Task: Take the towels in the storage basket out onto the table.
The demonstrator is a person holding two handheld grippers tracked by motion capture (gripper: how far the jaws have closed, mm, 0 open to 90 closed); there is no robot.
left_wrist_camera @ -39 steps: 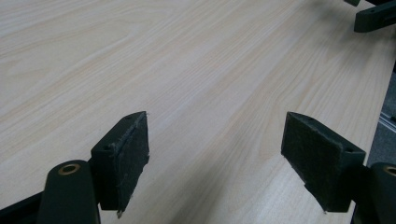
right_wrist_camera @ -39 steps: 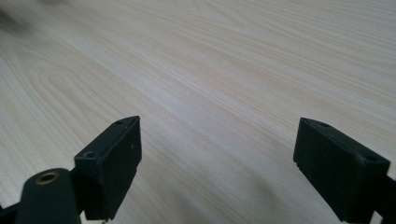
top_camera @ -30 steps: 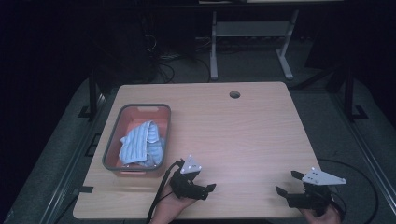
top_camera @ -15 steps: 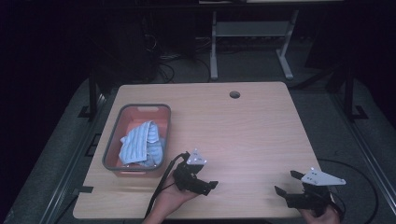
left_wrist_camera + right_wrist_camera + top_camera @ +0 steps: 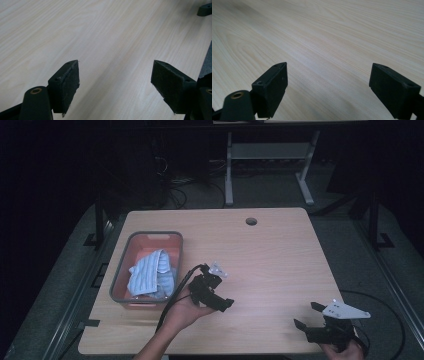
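Left gripper (image 5: pixel 212 292): jaws spread, empty, above bare table (image 5: pixel 280 260), just right of the grey bin (image 5: pixel 120 270) holding the striped cloth (image 5: pixel 150 272). Right gripper (image 5: pixel 312 320): jaws spread, empty, near the table's front right corner

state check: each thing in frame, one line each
left gripper: open, nothing between its jaws, over bare wood right of the bin
right gripper: open, empty, near the table's front right
striped cloth: crumpled, inside the bin
bin: upright on the table's left side
table: bare wood
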